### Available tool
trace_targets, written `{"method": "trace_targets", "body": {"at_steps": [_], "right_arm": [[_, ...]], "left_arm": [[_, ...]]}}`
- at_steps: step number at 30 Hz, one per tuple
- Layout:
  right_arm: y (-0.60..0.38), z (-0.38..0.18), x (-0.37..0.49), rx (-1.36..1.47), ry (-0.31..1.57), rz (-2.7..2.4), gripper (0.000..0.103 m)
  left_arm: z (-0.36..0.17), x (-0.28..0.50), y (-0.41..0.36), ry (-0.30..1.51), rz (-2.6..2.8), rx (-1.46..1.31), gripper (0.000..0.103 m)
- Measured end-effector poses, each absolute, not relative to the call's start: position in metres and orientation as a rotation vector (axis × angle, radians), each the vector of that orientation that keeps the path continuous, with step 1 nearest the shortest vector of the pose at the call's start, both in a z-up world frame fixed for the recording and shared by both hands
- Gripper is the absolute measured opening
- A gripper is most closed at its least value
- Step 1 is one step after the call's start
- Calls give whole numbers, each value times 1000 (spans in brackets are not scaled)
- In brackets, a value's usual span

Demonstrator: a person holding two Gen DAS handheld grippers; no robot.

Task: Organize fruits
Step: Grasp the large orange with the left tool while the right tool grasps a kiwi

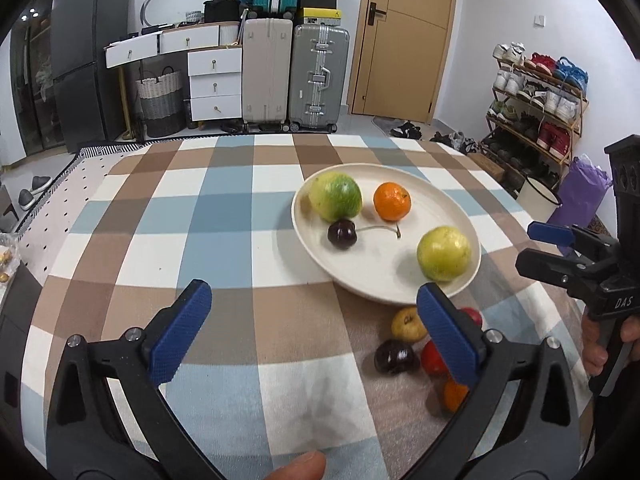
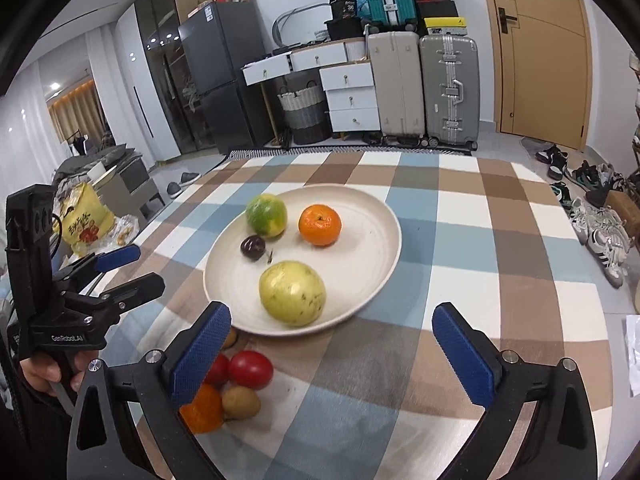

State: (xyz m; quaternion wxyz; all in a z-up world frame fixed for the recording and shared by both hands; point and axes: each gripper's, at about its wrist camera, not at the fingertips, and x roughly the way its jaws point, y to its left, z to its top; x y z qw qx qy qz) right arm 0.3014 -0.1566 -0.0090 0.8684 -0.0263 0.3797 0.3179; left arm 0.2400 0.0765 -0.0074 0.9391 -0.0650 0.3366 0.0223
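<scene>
A cream plate (image 1: 440, 196) (image 2: 376, 216) on the checked cloth holds a green-yellow fruit (image 1: 335, 195) (image 2: 266, 210), an orange (image 1: 392, 201) (image 2: 319, 225), a dark cherry with a stem (image 1: 342, 233) (image 2: 252, 246) and a yellow-green fruit (image 1: 443, 253) (image 2: 292, 293). Loose fruit lies in front of the plate: a dark plum (image 1: 395, 356), a small yellow-brown fruit (image 1: 408, 323) (image 2: 241, 401), red tomatoes (image 1: 433, 358) (image 2: 251, 369) and an orange (image 1: 455, 395) (image 2: 202, 408). My left gripper (image 1: 316, 332) (image 2: 132, 266) is open and empty. My right gripper (image 2: 332, 356) (image 1: 538, 246) is open and empty.
The checked cloth (image 1: 224, 216) covers the table. Suitcases (image 1: 294, 76), white drawers (image 1: 214, 84) and a basket stand beyond the far edge. A shoe rack (image 1: 536, 104) is at the right. A yellow bag (image 2: 82, 220) lies off the table's left side.
</scene>
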Motion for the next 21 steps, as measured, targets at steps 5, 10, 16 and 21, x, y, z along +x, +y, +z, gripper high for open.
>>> {"method": "trace_targets", "body": {"at_steps": [5, 10, 16, 21], "right_arm": [[-156, -18, 291, -79, 842, 701, 103], [-155, -23, 278, -121, 854, 730, 103], [-145, -33, 266, -216, 876, 746, 102], [-139, -38, 261, -249, 887, 783, 99]], "left_arm": [[-12, 234, 72, 710, 15, -122, 102], [-12, 232, 62, 720, -38, -113, 102], [-14, 230, 46, 744, -100, -84, 102], [-20, 222, 38, 756, -118, -69, 102]]}}
